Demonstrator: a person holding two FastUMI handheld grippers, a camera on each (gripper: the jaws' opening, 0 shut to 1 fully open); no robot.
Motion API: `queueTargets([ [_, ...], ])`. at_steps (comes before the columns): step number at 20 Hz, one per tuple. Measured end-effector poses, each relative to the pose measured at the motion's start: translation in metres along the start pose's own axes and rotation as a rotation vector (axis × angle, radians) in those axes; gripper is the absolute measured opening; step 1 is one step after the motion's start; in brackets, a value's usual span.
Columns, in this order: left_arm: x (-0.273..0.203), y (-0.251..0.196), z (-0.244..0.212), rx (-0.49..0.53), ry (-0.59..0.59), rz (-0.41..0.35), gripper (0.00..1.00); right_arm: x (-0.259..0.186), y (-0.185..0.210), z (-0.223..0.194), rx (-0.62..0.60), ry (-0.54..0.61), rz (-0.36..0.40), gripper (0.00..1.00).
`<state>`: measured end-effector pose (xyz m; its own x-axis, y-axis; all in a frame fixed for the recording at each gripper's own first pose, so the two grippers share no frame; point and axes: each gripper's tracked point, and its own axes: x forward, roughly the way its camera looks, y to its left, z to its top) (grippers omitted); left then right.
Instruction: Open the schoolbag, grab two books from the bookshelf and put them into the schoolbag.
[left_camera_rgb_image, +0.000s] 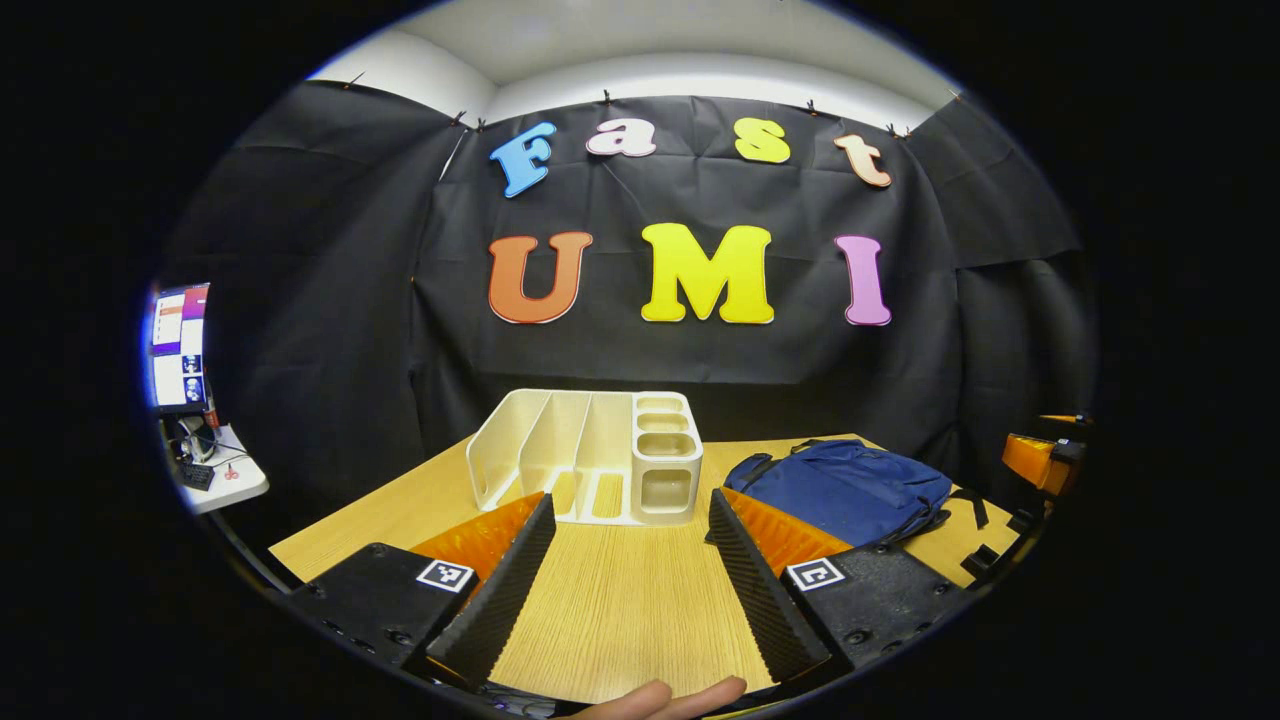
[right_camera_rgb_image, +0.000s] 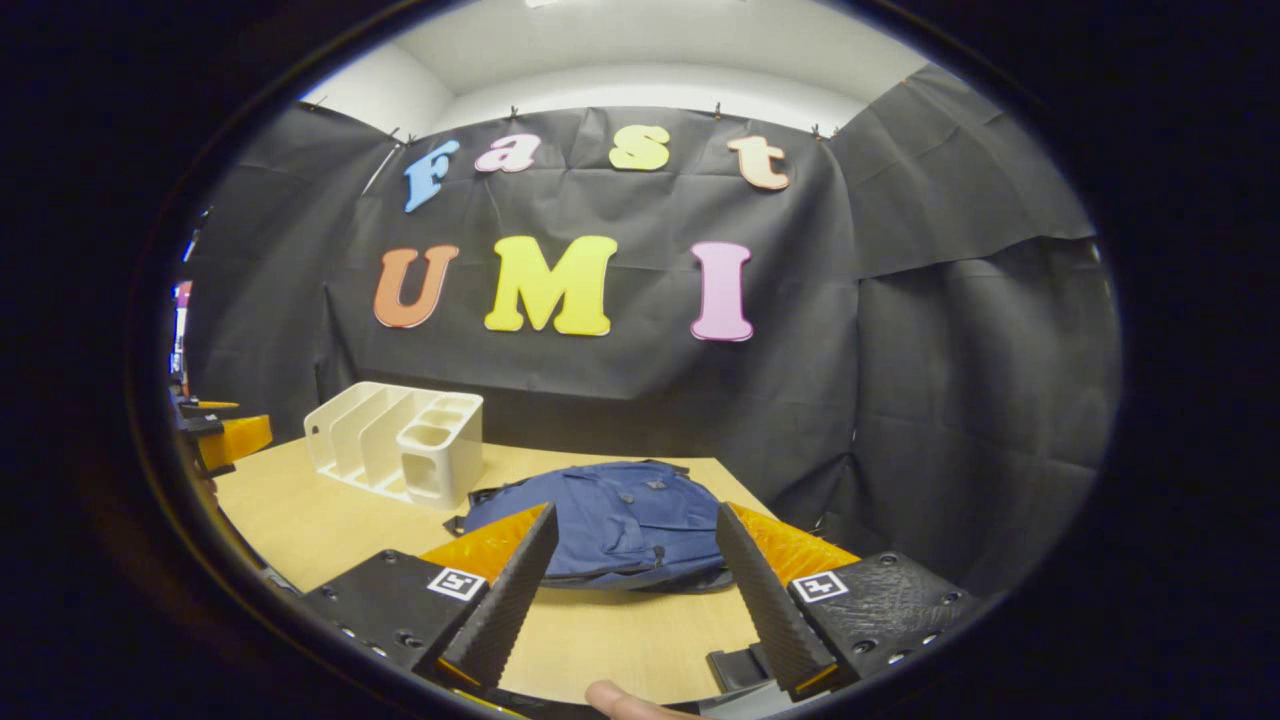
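Both grippers, left (left_camera_rgb_image: 625, 560) and right (right_camera_rgb_image: 635, 570), jaws apart, empty; schoolbag (right_camera_rgb_image: 610, 520) lies closed, limp fabric may bunch when unzipped.

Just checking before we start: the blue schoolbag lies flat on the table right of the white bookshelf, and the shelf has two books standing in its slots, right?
Not quite. The white bookshelf holds no books: its slots stand empty, as the left gripper view shows. The rest is right: the blue schoolbag lies flat on the wooden table, to the right of the shelf.
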<state>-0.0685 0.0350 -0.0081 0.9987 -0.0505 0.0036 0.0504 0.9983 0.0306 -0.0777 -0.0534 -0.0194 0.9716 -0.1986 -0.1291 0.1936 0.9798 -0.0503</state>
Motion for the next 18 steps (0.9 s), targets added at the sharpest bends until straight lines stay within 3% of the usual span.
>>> queueTargets([
  [18,0.0003,-0.0108,-0.0082,0.029,0.024,-0.016,0.98,-0.0017,-0.0042,0.0011,-0.013,-0.009,-0.013,0.95],
])
